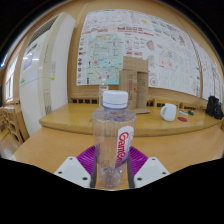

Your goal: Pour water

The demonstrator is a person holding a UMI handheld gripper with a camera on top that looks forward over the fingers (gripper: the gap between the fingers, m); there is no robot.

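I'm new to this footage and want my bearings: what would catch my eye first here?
A clear plastic bottle with a white cap and red label stands upright between the tool's purple-padded fingers, dominating the view. Whether the fingers press it cannot be told. Beyond it on the wooden table stands a brown cardboard box, a white cup beside it, below a large wall poster.

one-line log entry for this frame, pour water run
stage: bottle grasp | hand-held gripper: fingers about bottle, grip unconfirmed | water bottle: upright, capped, between fingers | table: wooden | pour: not started
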